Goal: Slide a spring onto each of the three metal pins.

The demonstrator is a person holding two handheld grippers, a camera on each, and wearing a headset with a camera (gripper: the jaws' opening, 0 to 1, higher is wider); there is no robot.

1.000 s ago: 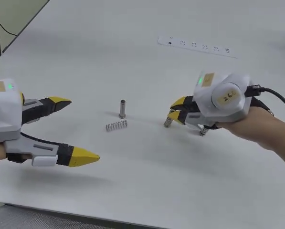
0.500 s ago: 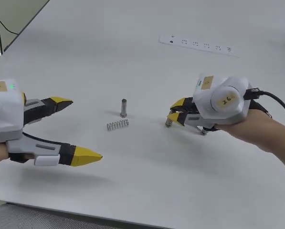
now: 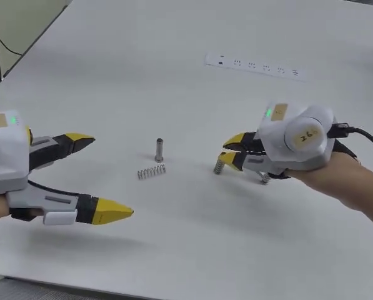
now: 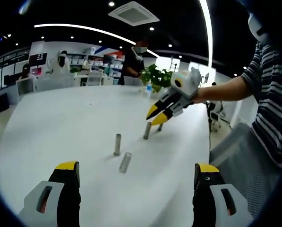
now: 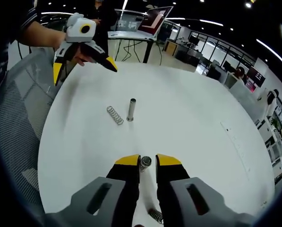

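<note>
The surface [image 3: 174, 250] is a broad white slab, smooth and matte. A flat white power strip [image 3: 255, 65] lies at its far right. Around it is an open office: dark ceiling, long strip lights [image 4: 84, 29], a leafy green plant [image 4: 156, 75] past the far edge, and a grey mesh chair [image 5: 15, 118] drawn up beside the surface.

Near the middle a bare pin [image 3: 159, 150] stands upright, a short steel cylinder with a dull shine. The loose spring [image 3: 151, 171], a small coil of bright wire, lies on its side just beside that pin on the near side, not touching it.

To the right a sprung pin [image 3: 218, 166] stands with wire coils around its shaft. The right gripper [image 3: 231, 151] hovers at it, its black, yellow-tipped fingers a narrow gap apart, the pin just off their tips with nothing pinched. A second sprung pin [image 3: 265, 179] peeks out beneath that gripper's white housing.

The left gripper [image 3: 102, 176] hangs at the near left, well apart from the pins, fingers spread wide and holding nothing.
</note>
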